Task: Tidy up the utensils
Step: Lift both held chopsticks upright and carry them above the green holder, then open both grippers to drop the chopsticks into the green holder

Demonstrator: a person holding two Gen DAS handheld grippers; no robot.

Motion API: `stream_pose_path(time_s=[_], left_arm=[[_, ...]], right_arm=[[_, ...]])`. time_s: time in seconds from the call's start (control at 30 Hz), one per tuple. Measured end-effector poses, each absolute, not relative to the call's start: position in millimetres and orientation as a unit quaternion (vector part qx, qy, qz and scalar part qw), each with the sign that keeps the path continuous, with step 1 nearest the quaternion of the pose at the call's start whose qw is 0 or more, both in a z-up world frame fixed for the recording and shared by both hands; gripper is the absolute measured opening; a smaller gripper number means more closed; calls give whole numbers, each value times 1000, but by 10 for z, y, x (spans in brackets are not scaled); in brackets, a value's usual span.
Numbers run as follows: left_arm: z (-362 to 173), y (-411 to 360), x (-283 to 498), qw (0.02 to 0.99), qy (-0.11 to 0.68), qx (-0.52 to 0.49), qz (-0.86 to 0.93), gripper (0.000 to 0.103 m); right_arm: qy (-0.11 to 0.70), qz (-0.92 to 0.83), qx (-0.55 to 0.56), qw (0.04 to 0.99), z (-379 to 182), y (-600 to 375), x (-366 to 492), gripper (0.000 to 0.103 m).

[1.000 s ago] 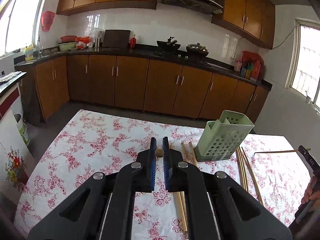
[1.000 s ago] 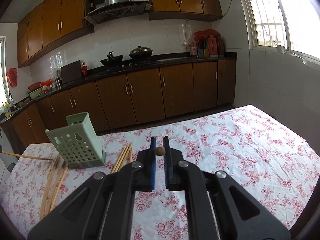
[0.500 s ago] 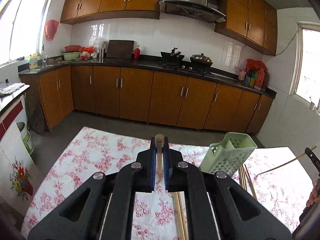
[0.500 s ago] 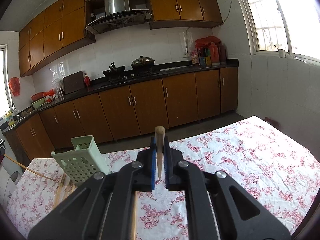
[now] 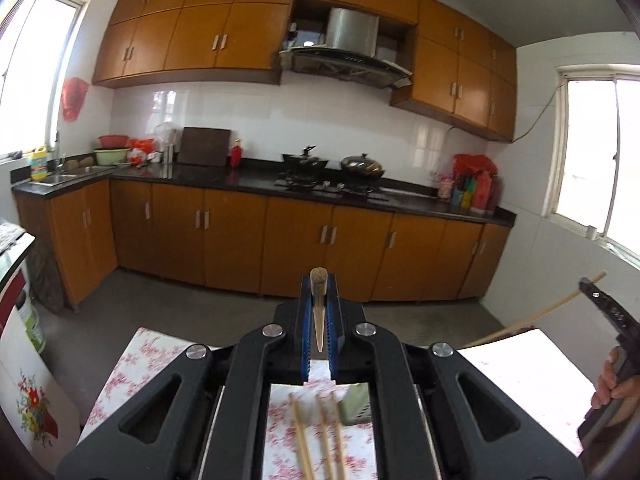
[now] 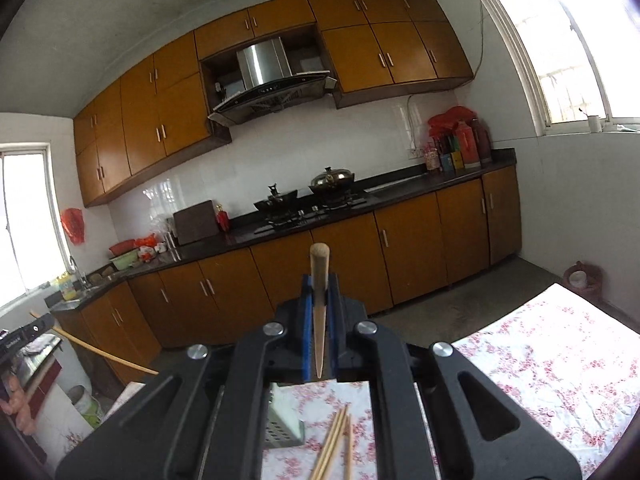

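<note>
My left gripper [image 5: 319,312] is shut on a wooden chopstick [image 5: 319,304] that stands upright between the blue pads, raised above the table. My right gripper [image 6: 319,304] is shut on another wooden chopstick [image 6: 319,292], also upright. Each held chopstick shows from the side in the other view, the right one [image 5: 532,318] and the left one [image 6: 100,350]. The green perforated utensil holder [image 5: 357,406] sits below the grippers, mostly hidden; it also shows in the right wrist view [image 6: 285,424]. Several loose chopsticks [image 5: 320,436] lie on the table beside it; they also show in the right wrist view [image 6: 336,444].
The table has a white cloth with red flowers [image 6: 540,360]. Brown kitchen cabinets and a dark counter [image 5: 280,184] with pots run along the far wall. A white appliance [image 5: 24,360] stands left of the table.
Both grippers have tilted upward and lifted with their chopsticks. The table and holder have dropped to the bottom of both views.
</note>
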State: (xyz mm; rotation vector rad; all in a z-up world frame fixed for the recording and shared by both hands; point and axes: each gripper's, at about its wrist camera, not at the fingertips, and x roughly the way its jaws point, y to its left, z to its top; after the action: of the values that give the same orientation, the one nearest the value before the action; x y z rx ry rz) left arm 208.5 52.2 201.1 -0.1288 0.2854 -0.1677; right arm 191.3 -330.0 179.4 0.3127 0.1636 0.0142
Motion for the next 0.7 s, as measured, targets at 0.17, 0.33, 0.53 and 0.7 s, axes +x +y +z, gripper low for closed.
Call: stream_pose_path(time_s=[0.17, 0.33, 0.53, 0.7], left_arm=[[2159, 255, 2111, 978, 153, -61, -129, 7], [2048, -29, 2317, 971, 194, -40, -133, 7], [1814, -211, 2504, 962, 237, -31, -134, 7], [1620, -254, 2631, 955, 263, -34, -137, 7]], right_arm=[[85, 57, 155, 983, 1998, -3102, 2060, 8], [118, 76, 130, 981, 1918, -2799, 2258, 8], [161, 83, 111, 977, 1705, -2534, 2436, 8], [179, 78, 99, 976, 1507, -2426, 2564, 8]])
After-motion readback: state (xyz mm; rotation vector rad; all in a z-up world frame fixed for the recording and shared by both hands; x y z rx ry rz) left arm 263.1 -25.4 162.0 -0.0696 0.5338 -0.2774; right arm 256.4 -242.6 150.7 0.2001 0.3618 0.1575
